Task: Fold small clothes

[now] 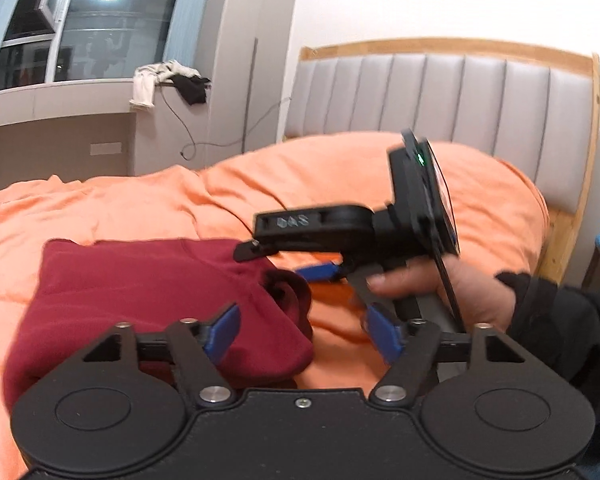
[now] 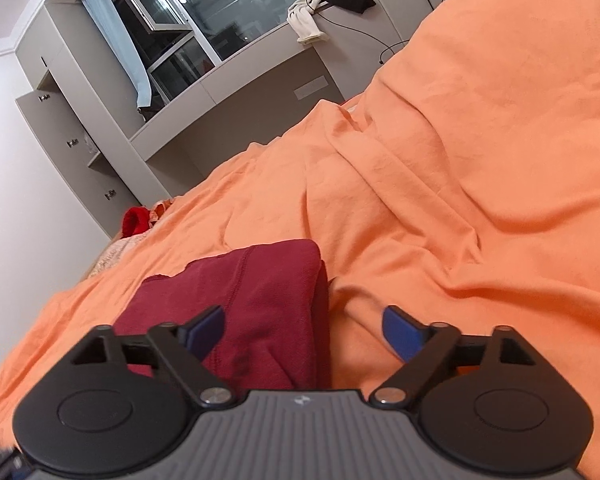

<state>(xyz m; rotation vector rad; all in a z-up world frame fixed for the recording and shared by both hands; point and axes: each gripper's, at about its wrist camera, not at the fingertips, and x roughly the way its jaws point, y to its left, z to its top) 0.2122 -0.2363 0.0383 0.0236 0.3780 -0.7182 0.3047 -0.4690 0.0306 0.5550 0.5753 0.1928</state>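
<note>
The left gripper (image 1: 302, 334) has its blue pads wide apart and holds nothing; the folded dark red garment (image 1: 156, 300) lies on the orange bed cover (image 1: 148, 204) just in front of it and to its left, passing under the left pad. The right gripper (image 2: 302, 334) also stands wide and empty, and the same garment (image 2: 252, 308) lies in front of it on its left side, with bare cover ahead of its right pad. Seen from the left gripper, the right gripper (image 1: 300, 262) is ahead and to the right, held by a hand (image 1: 440, 292).
</note>
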